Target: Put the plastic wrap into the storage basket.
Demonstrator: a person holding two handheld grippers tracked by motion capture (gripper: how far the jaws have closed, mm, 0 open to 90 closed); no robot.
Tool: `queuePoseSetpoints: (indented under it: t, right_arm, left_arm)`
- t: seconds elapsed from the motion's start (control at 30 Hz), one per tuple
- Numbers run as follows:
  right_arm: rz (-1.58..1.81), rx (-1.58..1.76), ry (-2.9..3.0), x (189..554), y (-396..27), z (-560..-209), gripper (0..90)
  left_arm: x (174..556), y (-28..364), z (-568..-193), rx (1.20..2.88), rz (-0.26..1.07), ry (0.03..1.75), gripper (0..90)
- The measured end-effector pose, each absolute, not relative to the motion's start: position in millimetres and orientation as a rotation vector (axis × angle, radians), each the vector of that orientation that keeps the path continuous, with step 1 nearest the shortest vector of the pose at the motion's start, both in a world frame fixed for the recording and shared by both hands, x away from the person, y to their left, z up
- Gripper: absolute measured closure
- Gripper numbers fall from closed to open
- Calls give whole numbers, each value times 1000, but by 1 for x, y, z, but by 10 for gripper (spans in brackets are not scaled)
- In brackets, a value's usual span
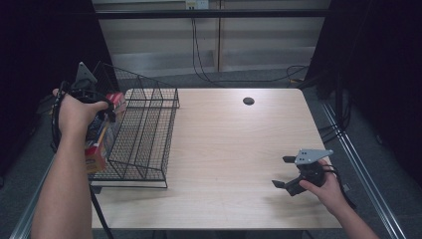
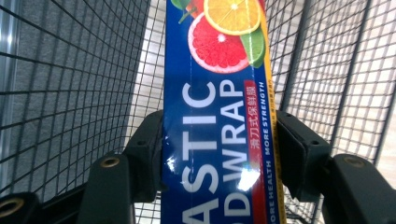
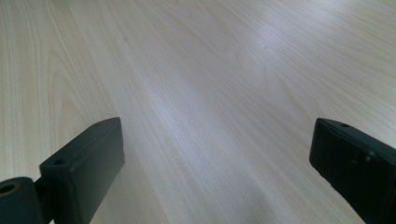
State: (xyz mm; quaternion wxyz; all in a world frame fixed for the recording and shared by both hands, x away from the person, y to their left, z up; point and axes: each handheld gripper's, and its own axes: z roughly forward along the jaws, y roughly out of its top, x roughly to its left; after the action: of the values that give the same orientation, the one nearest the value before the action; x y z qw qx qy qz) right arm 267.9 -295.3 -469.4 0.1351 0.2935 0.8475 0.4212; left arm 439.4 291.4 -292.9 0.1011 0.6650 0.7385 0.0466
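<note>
My left gripper (image 2: 219,154) has its jaws pressed on the plastic wrap box (image 2: 219,116), lowered into the wire basket (image 1: 144,129) at the tabletop's left edge. Letting go is what's left, I judge. My right gripper (image 1: 284,172) rests near the right edge, jaws wide, holding nothing.
</note>
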Motion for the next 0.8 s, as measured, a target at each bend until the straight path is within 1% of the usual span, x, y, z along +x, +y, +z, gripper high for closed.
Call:
queuePoseSetpoints:
  t: [0.03, 0.1, 0.13, 0.17, 0.23, 0.27, 0.37, 0.43, 0.57, 0.63, 0.73, 0.8]
  right_arm:
    - [1222, 852, 2458, 268, -295, -469, 28]
    - [1223, 855, 2463, 268, -296, -469, 28]
    - [1223, 854, 2462, 268, -296, -470, 28]
    - [1223, 854, 2461, 268, -296, -470, 28]
    - [1223, 855, 2460, 268, -296, -470, 28]
    - [1223, 857, 2461, 268, -296, -469, 28]
    - [1218, 849, 2457, 268, -295, -469, 28]
    - [1216, 851, 2456, 268, -295, -468, 28]
    - [1213, 839, 2462, 268, -293, -469, 28]
    - [1208, 834, 2464, 267, -293, -469, 28]
    - [1212, 834, 2463, 267, -294, -469, 28]
    - [1216, 838, 2463, 268, -295, -468, 28]
  left_arm:
    - [440, 290, -294, 1939, 142, 2202, 407]
    - [440, 291, -294, 1940, 134, 2182, 407]
    - [440, 292, -290, 1920, 158, 2167, 452]
    - [439, 290, -287, 1884, 171, 2161, 469]
    - [439, 289, -280, 1904, 177, 2131, 426]
    - [438, 287, -276, 1899, 201, 2114, 404]
    - [435, 281, -272, 1898, 170, 2095, 406]
    - [433, 275, -270, 1893, 182, 2078, 398]
    - [428, 264, -265, 1896, 152, 2047, 393]
    - [427, 261, -262, 1905, 164, 2021, 389]
    - [425, 254, -259, 1895, 155, 1994, 350]
    - [424, 249, -257, 1904, 161, 1972, 349]
